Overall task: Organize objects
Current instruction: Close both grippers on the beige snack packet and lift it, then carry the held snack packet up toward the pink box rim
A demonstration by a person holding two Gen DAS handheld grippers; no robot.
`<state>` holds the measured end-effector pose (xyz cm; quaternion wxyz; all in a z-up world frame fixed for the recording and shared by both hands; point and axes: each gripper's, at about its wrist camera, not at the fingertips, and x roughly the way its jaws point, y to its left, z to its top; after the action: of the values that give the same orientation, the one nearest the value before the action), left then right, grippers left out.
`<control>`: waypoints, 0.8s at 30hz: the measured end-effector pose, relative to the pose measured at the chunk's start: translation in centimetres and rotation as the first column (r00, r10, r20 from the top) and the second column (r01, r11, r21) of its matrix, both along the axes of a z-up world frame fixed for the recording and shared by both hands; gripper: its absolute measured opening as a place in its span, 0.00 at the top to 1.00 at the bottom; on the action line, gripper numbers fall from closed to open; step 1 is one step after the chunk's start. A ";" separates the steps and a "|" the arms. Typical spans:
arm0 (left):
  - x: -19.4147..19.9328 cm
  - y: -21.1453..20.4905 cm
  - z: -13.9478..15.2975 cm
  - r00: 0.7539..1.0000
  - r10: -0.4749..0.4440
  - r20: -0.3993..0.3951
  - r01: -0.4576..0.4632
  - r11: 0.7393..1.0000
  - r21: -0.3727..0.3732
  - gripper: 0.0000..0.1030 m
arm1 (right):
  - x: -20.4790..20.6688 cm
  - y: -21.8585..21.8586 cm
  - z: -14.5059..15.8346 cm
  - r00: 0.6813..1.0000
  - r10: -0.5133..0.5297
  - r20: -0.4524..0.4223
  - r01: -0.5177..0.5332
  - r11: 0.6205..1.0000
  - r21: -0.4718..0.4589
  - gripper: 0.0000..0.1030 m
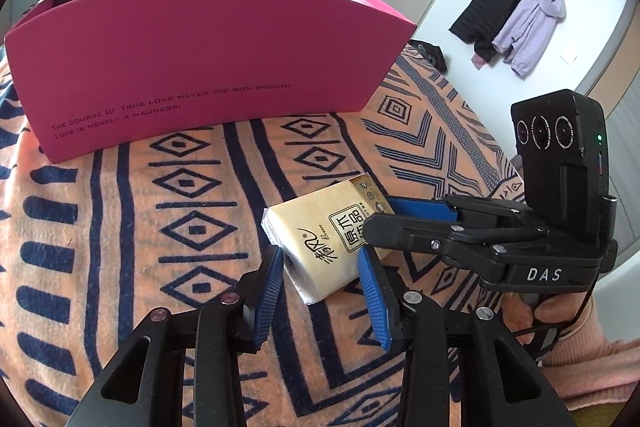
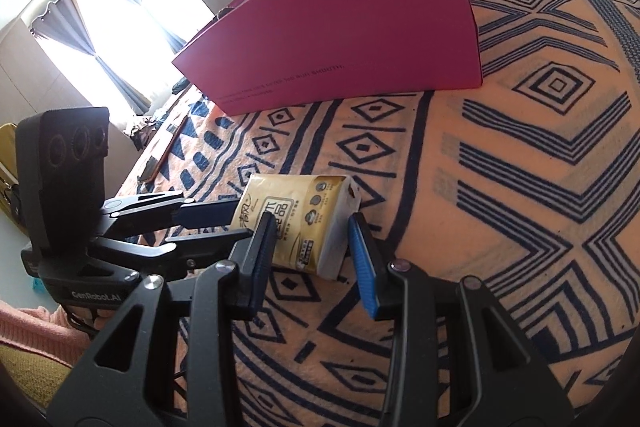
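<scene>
Both tools are clamped on one tissue pack (image 1: 320, 239) on the bed: left tool (image 1: 322, 291) from 6 o'clock, right tool (image 2: 316, 259) from 3. Probably a two-handed lift into the pink box (image 1: 192, 67) at 12.

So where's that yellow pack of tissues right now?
The tissue pack lies on the patterned blanket, in front of the pink box, between both grippers' blue fingers.
</scene>
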<state>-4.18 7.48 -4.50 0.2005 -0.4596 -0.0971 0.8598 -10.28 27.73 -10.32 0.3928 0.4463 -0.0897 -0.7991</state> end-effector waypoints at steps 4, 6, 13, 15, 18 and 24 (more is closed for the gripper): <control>0.0 -0.1 0.0 1.000 0.002 0.008 -0.002 1.000 0.008 0.63 | -0.1 -0.1 0.1 1.000 -0.003 -0.001 0.003 1.000 -0.001 0.61; -0.1 -0.1 0.0 1.000 0.006 0.010 -0.006 1.000 0.010 0.63 | -0.1 -0.1 0.1 1.000 -0.002 -0.008 0.002 1.000 0.004 0.61; -0.1 0.1 0.1 1.000 0.007 0.002 -0.007 1.000 -0.007 0.63 | 0.0 -0.5 0.0 1.000 -0.009 -0.012 0.009 1.000 0.003 0.61; -0.2 0.2 0.2 1.000 0.006 0.001 -0.006 1.000 -0.011 0.63 | -0.1 -0.4 0.0 1.000 -0.008 -0.012 0.008 1.000 0.003 0.61; -0.2 0.2 0.2 1.000 0.009 -0.001 -0.009 1.000 -0.013 0.63 | 0.0 -0.5 0.0 1.000 -0.009 -0.012 0.009 1.000 0.002 0.61; -0.1 0.3 0.5 1.000 0.013 -0.011 -0.013 1.000 -0.020 0.63 | 0.1 -0.7 0.2 1.000 -0.010 -0.014 0.010 1.000 -0.005 0.61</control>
<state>-4.30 7.78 -3.96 0.1906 -0.4562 -0.0903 0.8645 -10.21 27.02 -10.14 0.3904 0.4394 -0.0913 -0.8038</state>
